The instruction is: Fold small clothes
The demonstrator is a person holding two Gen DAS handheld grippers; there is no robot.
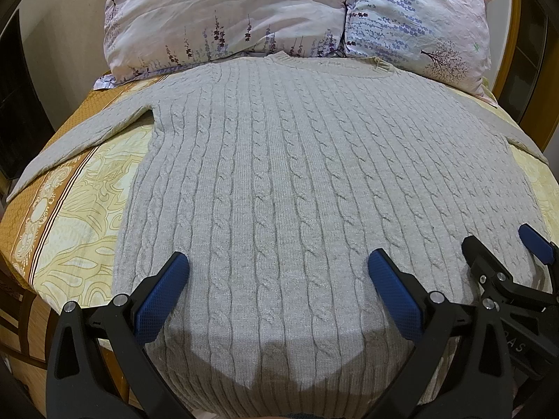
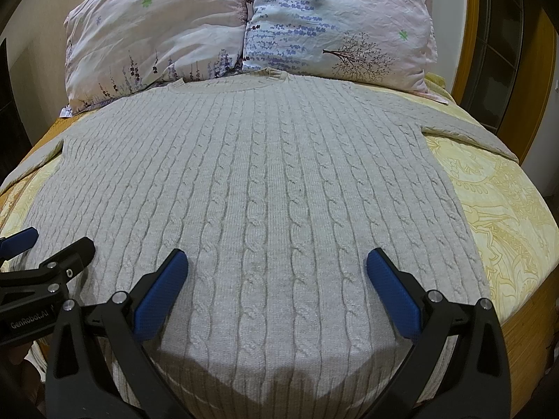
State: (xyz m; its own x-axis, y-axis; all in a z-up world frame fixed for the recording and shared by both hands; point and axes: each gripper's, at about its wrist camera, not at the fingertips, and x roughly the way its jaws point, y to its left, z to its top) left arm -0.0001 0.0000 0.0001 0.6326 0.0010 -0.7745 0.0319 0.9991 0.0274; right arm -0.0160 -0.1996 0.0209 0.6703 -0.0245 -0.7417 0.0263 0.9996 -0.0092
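Pale grey cable-knit sweater [image 1: 279, 174] lies flat, unfolded, on a yellow patterned bedsheet [image 1: 80, 216], collar toward two floral pillows [image 1: 223, 17], sleeves spread to either side. Left gripper [image 1: 277, 269] above the hem, blue-padded jaws wide apart, holding nothing. Right gripper [image 2: 276, 269] just beside it, jaws equally wide, empty.
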